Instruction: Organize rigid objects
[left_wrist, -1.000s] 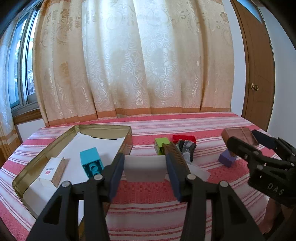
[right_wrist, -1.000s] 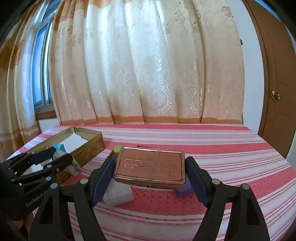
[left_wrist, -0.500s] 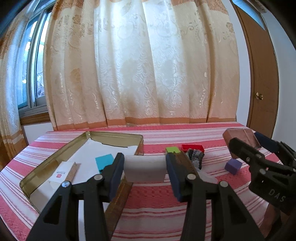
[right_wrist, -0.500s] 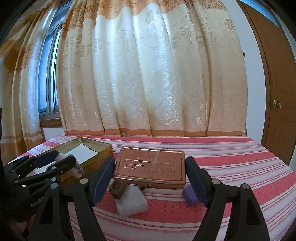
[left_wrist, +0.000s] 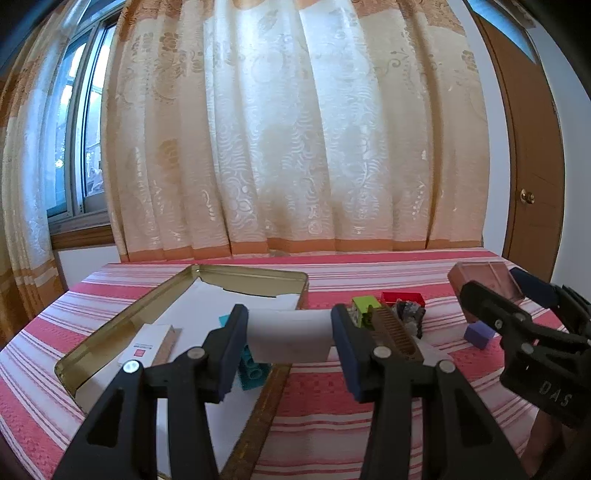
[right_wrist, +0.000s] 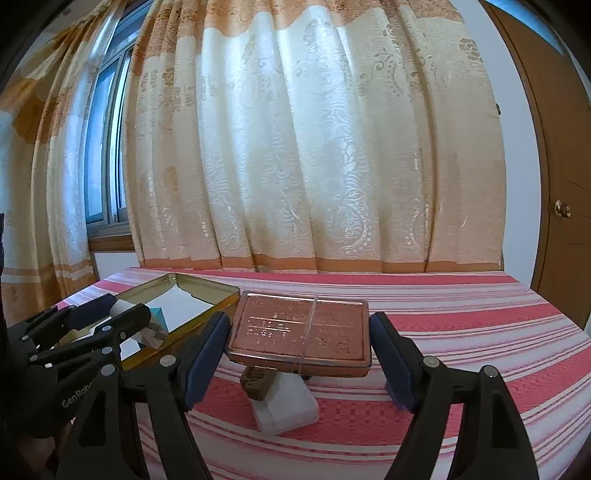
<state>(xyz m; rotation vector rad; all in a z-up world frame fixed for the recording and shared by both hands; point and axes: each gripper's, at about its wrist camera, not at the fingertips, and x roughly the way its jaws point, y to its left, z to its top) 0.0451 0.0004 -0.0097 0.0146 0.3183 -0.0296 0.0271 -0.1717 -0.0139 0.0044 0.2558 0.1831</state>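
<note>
My left gripper (left_wrist: 290, 338) is shut on a white block (left_wrist: 290, 334) and holds it above the near right rim of the open gold tin (left_wrist: 122, 325). The tin holds a teal brick (left_wrist: 253, 371) and a small white box (left_wrist: 146, 347). My right gripper (right_wrist: 297, 349) is shut on a copper-coloured flat tin (right_wrist: 301, 332) held level above the table. It also shows at the right of the left wrist view (left_wrist: 484, 282). The left gripper with the white block shows at the left of the right wrist view (right_wrist: 122, 308).
On the striped red cloth (left_wrist: 332, 391) lie a green brick (left_wrist: 364, 306), a red tray (left_wrist: 402, 297), a dark lumpy object (left_wrist: 408, 312), a brown comb (left_wrist: 393, 330), a purple cube (left_wrist: 479, 334) and a white case (right_wrist: 286, 402). Curtains hang behind; a door stands right.
Both grippers have risen with their loads. The left one has shifted left, so the white block now hangs over the tin's rim. The copper tin stays gripped.
</note>
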